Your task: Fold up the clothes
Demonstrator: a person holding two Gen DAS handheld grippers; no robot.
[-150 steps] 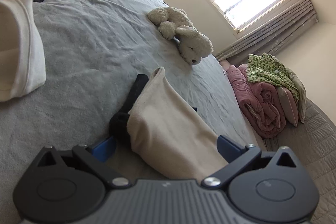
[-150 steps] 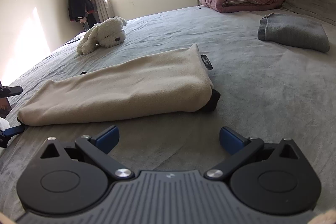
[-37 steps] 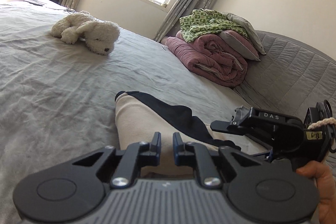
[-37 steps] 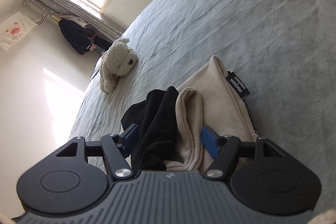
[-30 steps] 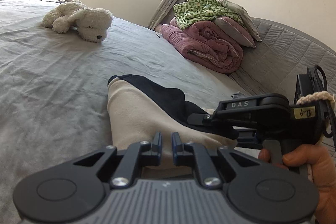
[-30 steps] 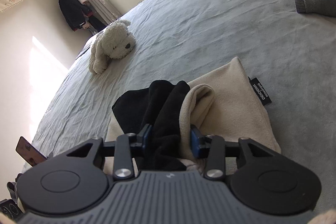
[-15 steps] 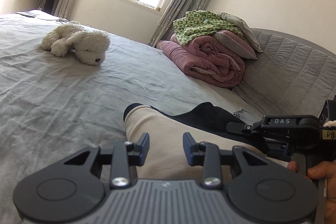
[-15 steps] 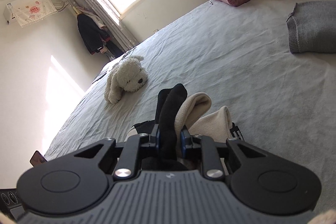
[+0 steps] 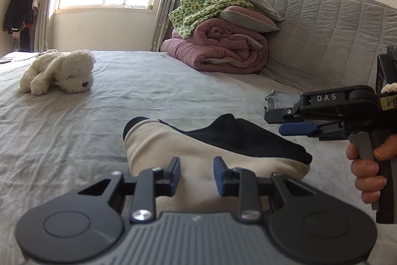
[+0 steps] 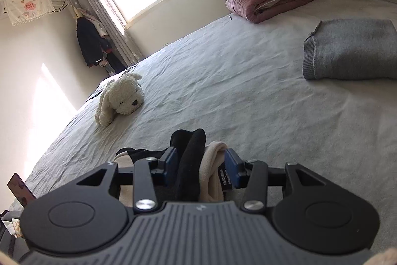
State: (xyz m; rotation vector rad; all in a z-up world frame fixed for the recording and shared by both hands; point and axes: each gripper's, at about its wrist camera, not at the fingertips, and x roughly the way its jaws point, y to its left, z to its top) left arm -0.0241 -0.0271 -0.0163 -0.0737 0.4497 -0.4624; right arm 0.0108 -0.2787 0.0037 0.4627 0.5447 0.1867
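Now both grippers' fingers have parted, the left gripper [image 9: 196, 171] and right gripper [image 10: 201, 165] freeing the beige-and-black garment [image 9: 198, 148], folded on the bed [image 9: 74, 121].

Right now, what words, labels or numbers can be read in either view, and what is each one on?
"DAS": white letters on the right gripper, seen in the left wrist view.
"6-1", then cut off by the frame edge: handwritten on the yellow tag on the same gripper.
Garment label on the beige-and-black garment: white print, too blurred to read.
Wall banner: pink print, too small to read.
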